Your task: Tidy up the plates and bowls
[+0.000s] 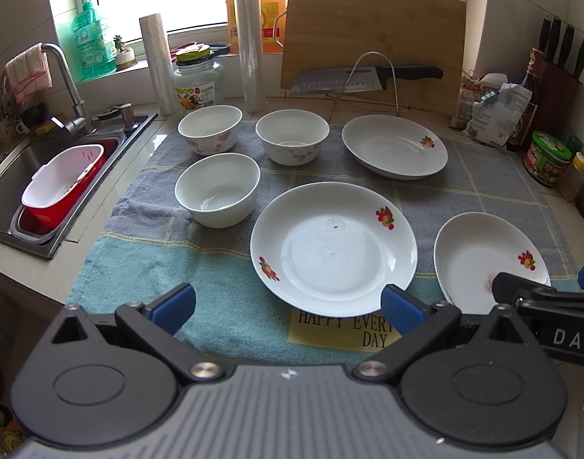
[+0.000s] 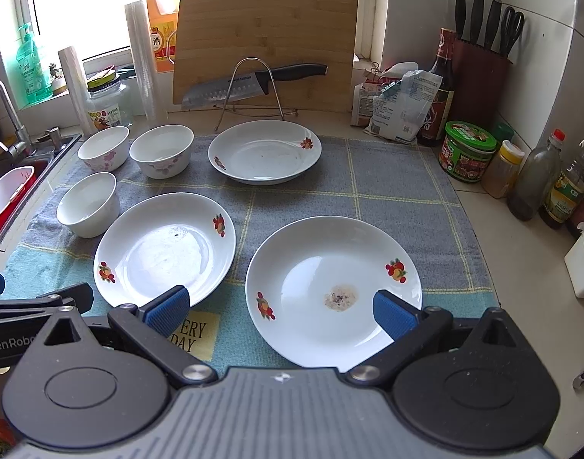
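Three white plates with red flower prints lie on a grey-and-teal towel (image 1: 139,267): a middle plate (image 1: 333,248) (image 2: 165,248), a right plate (image 1: 487,260) (image 2: 332,290) with a brown stain, and a far plate (image 1: 394,147) (image 2: 265,152). Three white bowls stand at the left: a near plain bowl (image 1: 217,189) (image 2: 87,204) and two floral bowls (image 1: 209,129) (image 1: 292,136). My left gripper (image 1: 288,308) is open and empty, just before the middle plate. My right gripper (image 2: 280,308) is open and empty, its jaws over the right plate's near edge.
A sink (image 1: 8,168) with a red-and-white basket (image 1: 62,187) lies left. A cutting board (image 1: 372,34) and a knife on a rack (image 1: 368,76) stand behind. Jars and bottles (image 2: 537,176) and a knife block (image 2: 483,65) line the right wall.
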